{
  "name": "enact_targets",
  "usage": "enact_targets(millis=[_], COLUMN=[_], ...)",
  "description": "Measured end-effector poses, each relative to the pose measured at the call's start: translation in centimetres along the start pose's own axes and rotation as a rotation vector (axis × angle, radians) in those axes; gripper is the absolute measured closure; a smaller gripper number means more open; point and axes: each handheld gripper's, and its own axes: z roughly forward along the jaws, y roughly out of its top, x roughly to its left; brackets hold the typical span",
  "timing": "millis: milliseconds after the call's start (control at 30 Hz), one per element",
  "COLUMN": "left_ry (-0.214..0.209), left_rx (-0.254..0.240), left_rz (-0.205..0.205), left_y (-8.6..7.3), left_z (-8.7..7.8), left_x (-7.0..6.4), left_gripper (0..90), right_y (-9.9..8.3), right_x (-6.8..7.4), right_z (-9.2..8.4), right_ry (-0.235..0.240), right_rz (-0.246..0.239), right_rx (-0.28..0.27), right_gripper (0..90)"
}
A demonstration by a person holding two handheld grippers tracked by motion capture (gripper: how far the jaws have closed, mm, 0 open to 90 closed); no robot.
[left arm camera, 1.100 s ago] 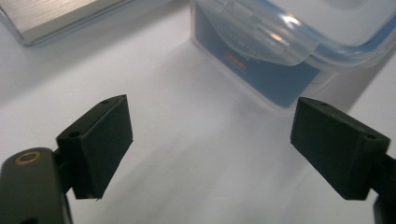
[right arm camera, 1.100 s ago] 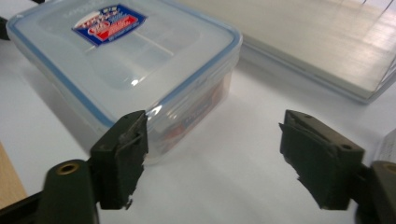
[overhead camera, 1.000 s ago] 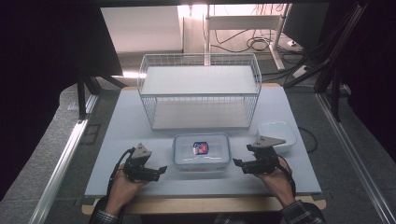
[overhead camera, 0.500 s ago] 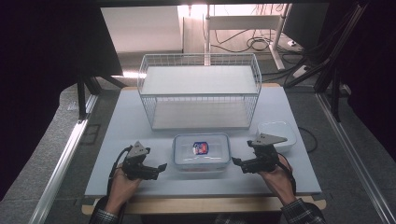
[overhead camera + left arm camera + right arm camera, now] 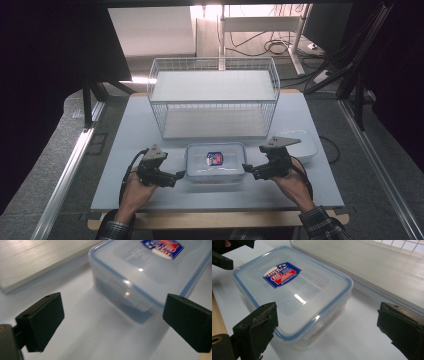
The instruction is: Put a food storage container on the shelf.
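Lidded box (image 5: 215,162) on desk (image 5: 125,150) before wire basket (image 5: 214,95), left gripper (image 5: 176,177) and right gripper (image 5: 246,169) flanking its ends, fingers just opened wide, holding nothing; best close evenly on both ends under the lid rim, lift level.

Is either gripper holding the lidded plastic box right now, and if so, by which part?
Nothing is held. Left gripper and right gripper flank the box, jaws just opened wide, clear of it.

The counter (image 5: 150,125) was evenly lit from above while the surroundings were left dark. Glare was seen on the box lid (image 5: 298,298). The left gripper view was slightly blurred.
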Motion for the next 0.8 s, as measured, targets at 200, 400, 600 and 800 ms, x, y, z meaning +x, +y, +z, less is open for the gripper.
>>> enact_targets(millis=[200, 400, 600, 800], left_ry=[-0.045, -0.135, -0.303, -0.378], left_rx=[0.054, 0.056, 0.085, 0.115], left_rz=[-0.022, -0.098, -0.227, -0.293], left_y=[1.6, 2.7, 1.9, 1.4], left_z=[1.6, 3.8, 5.1, 5.4], left_x=[0.2, 1.2, 2.0, 1.9], left_gripper=[2.8, 2.8, 0.8, 2.1], right_y=[1.0, 1.8, 1.1, 0.3], right_x=[0.0, -0.4, -1.0, -1.6], right_z=[1.4, 3.1, 4.5, 5.3], right_ry=[0.022, 0.058, 0.14, 0.243], right_rz=[0.026, 0.055, 0.142, 0.287], right_rx=[0.063, 0.133, 0.163, 0.187], right_gripper=[0.0, 6.5, 7.6, 8.1])
